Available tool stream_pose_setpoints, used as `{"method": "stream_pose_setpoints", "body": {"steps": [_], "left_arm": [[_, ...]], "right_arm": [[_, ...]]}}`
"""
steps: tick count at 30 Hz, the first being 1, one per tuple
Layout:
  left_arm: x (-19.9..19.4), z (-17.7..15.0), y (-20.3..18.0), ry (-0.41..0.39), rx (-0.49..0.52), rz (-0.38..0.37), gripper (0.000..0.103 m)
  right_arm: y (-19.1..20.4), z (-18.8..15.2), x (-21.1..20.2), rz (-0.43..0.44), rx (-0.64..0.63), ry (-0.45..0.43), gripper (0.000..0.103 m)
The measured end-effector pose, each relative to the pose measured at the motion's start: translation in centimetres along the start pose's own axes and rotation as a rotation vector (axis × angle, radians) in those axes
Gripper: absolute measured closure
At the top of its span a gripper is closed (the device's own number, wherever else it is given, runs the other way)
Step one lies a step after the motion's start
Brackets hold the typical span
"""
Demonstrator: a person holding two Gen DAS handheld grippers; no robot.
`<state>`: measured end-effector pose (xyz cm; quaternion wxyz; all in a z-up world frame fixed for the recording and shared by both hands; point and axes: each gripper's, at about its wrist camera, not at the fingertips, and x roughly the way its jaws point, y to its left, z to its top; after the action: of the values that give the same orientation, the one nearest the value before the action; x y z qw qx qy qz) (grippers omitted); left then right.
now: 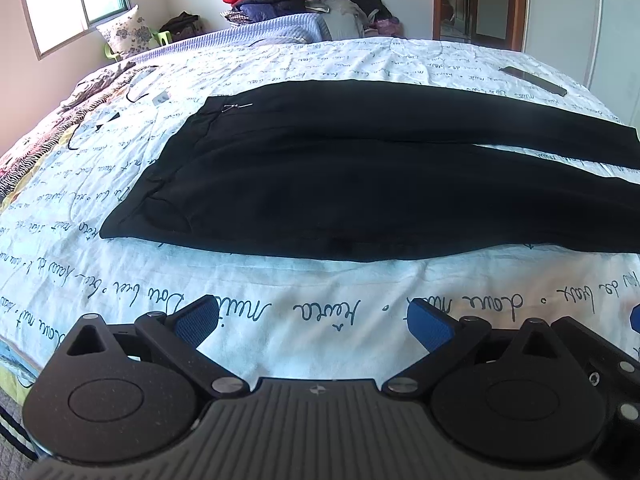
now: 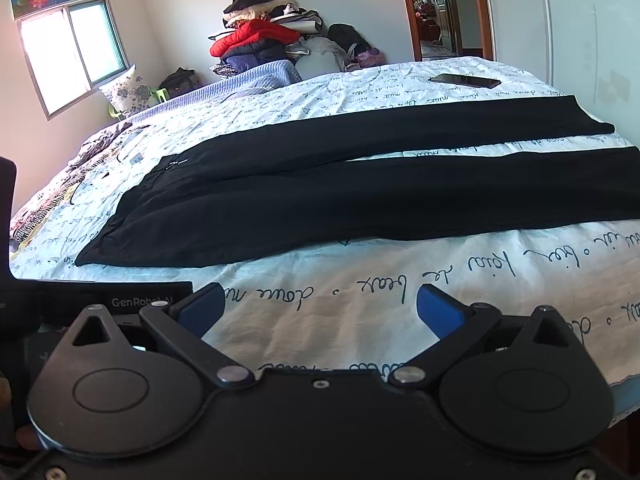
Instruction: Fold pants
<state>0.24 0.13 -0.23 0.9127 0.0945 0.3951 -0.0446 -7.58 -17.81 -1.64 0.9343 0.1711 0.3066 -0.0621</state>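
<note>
Black pants (image 1: pixel 360 184): being kept spread flat along the bed's near edge, waistband leftward, legs apart, ready for folding.
Left tool (image 1: pixel 314 320): being held apart, gripping nothing, short of the cloth.
Right tool (image 2: pixel 320 308): likewise apart, empty.
Bed (image 1: pixel 280 312): script-printed sheet; phone (image 2: pixel 464 80) near far edge.
Room: clothes pile (image 2: pixel 260 40), window (image 2: pixel 72 52).

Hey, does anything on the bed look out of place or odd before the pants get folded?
Mostly no. The black pants lie flat with legs apart. A phone sits on the sheet beyond the far leg, clear of the fabric.
</note>
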Motion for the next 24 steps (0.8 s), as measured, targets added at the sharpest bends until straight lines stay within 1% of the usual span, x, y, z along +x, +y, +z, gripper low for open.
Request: {"method": "stream_pose_setpoints", "body": {"steps": [24], "left_arm": [[0.11, 0.09, 0.06, 0.007, -0.003, -0.004, 0.0]], "right_arm": [[-0.05, 0.06, 0.16, 0.013, -0.003, 0.002, 0.0]]}}
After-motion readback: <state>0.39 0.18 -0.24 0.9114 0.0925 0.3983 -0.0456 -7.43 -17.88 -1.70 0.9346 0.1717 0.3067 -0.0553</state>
